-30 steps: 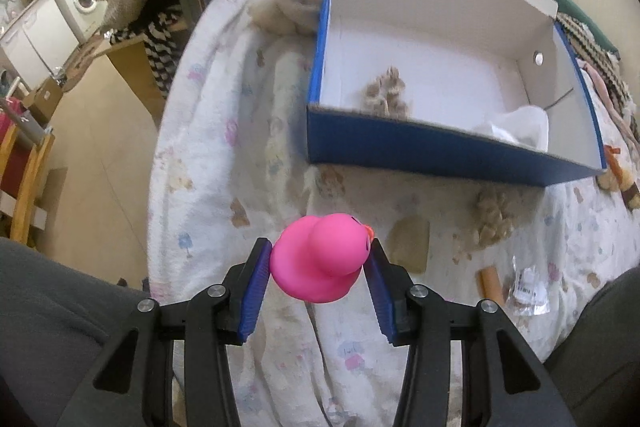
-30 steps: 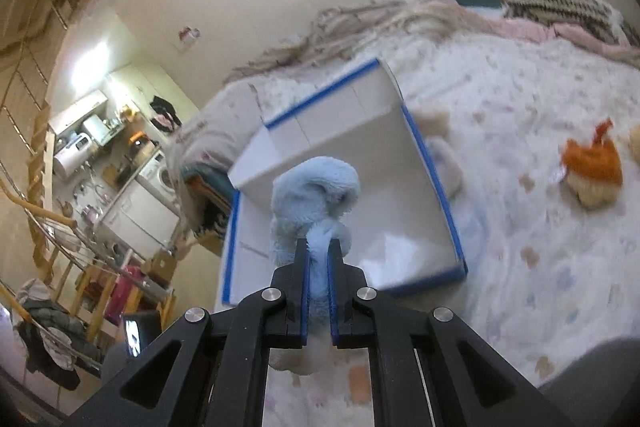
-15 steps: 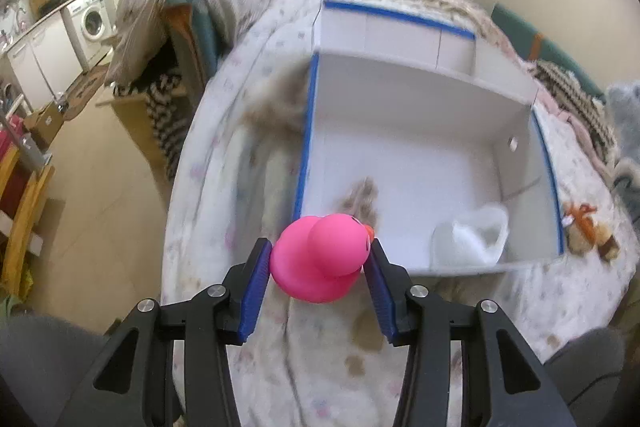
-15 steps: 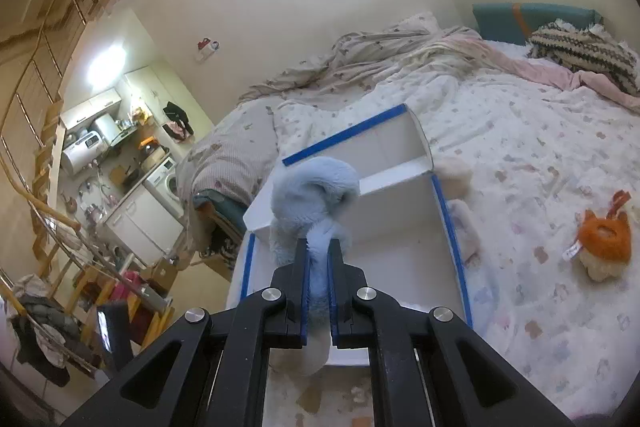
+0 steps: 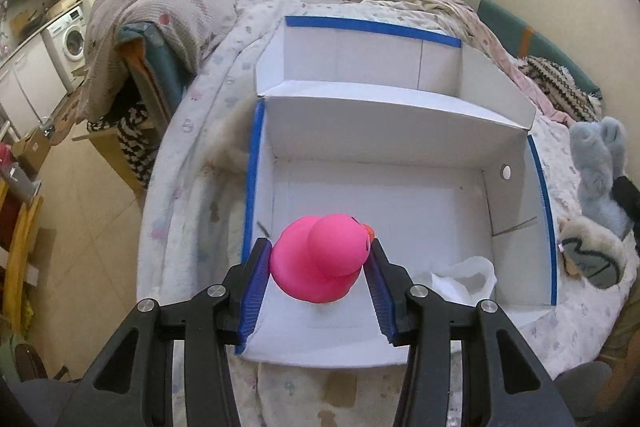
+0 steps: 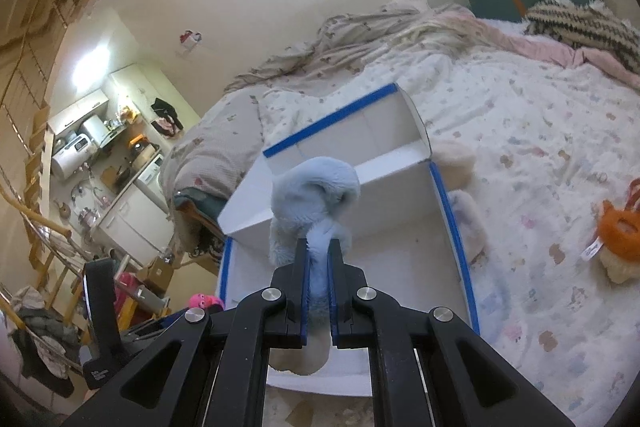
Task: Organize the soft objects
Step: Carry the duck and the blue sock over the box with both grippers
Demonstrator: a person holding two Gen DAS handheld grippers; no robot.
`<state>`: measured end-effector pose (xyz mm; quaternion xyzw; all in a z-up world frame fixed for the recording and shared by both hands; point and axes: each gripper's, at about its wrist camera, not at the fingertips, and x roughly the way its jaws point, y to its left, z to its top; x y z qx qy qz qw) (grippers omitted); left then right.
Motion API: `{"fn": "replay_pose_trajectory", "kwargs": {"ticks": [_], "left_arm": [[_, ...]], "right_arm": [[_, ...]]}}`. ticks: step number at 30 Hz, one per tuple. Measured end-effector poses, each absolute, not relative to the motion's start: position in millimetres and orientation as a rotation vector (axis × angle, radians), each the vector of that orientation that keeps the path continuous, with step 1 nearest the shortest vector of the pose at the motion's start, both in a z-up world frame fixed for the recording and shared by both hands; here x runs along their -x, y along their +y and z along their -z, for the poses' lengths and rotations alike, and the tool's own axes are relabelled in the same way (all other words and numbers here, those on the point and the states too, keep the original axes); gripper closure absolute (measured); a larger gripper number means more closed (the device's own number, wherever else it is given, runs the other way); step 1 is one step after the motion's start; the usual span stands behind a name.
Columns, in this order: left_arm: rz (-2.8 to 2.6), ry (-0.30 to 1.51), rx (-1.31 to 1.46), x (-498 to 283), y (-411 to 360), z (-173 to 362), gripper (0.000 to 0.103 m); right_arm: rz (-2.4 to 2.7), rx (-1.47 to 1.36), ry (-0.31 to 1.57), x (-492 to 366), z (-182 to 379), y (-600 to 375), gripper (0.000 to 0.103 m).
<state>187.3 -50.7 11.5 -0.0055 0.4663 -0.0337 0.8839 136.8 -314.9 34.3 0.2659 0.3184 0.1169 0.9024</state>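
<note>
- Left claw [image 5: 318, 269]: pinches the duck [image 5: 320, 259] between its blue pads, held over the near left part of the box [image 5: 396, 119].
- Right claw [image 6: 318, 267]: nearly pressed together on the blue plush [image 6: 316, 203], which hangs over the box [image 6: 456, 227] from the right side.
- Step in hand, as I judge it: dropping both toys into the box. I would lower the duck until it is well below the rim, then spread the pads slowly so it does not roll out over the near wall.
- I would place the duck away from the white bag [image 5: 464, 277] in the near right corner, and release one side at a time so the claws do not meet.
- Duck: bright pink, smooth and glossy, rounded head on rounded body, orange beak toward the right pad.
- Blue plush: pale, shaggy pile, limp and folded over above the pads; a cream part shows below them.
- Orange plush [image 6: 618, 227]: lies on the bed [image 6: 520, 115], well apart from the box, not yet collected.
</note>
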Motion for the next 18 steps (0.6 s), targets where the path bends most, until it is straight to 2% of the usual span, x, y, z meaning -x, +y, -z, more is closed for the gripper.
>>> {"fn": "replay_pose_trajectory", "kwargs": {"ticks": [9,18], "left_arm": [[0.070,1.012,-0.033,-221.0,-75.1,18.1,0.060],[0.072,1.032,-0.083,-240.2,-92.8,47.1,0.060]], "right_arm": [[-0.206,-0.537,0.751,-165.3,4.3,-316.5,0.094],[-0.182,-0.454,0.923,-188.1,57.0,-297.2,0.094]]}}
